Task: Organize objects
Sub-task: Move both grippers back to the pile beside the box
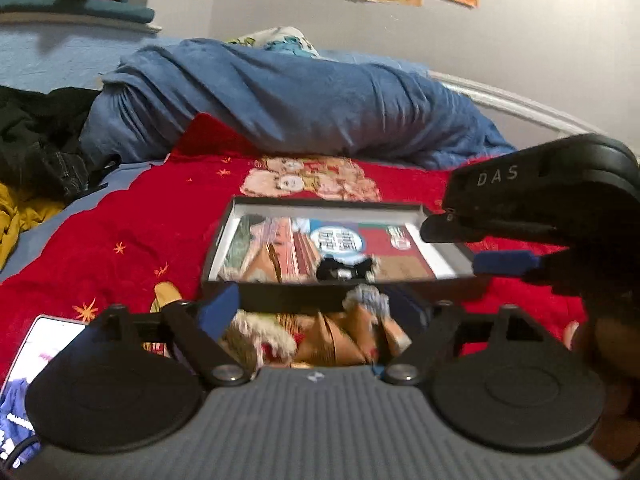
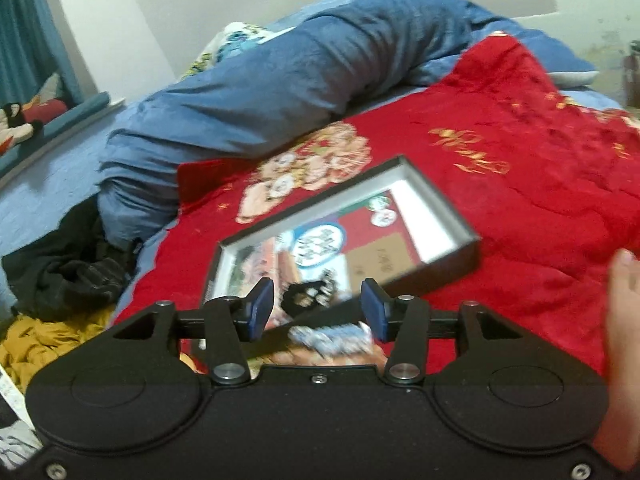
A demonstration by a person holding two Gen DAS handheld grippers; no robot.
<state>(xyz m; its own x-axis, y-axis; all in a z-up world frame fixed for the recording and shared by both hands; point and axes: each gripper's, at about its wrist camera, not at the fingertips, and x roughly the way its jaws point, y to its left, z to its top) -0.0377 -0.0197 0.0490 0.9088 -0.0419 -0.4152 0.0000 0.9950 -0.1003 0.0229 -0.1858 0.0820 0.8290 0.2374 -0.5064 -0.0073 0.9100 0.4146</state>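
Note:
A shallow black box (image 1: 224, 236) with a printed sheet inside lies on the red blanket; it also shows in the right wrist view (image 2: 468, 236). A small black object (image 1: 340, 270) lies inside it near the front wall, also in the right wrist view (image 2: 308, 296). My left gripper (image 1: 320, 312) is open just in front of the box, over a brown and white-blue item (image 1: 344, 332). My right gripper (image 2: 318, 312) is open over the box's near edge, above a white-blue item (image 2: 332, 338). The right gripper (image 1: 500, 260) also shows at the box's right side.
A red blanket (image 1: 120, 248) covers the bed, with a rolled blue blanket (image 1: 280, 100) behind the box. Dark clothes (image 1: 36, 140) and a yellow cloth (image 1: 20, 212) lie at the left. A phone (image 1: 36, 356) lies near left. A hand (image 2: 624, 320) is at right.

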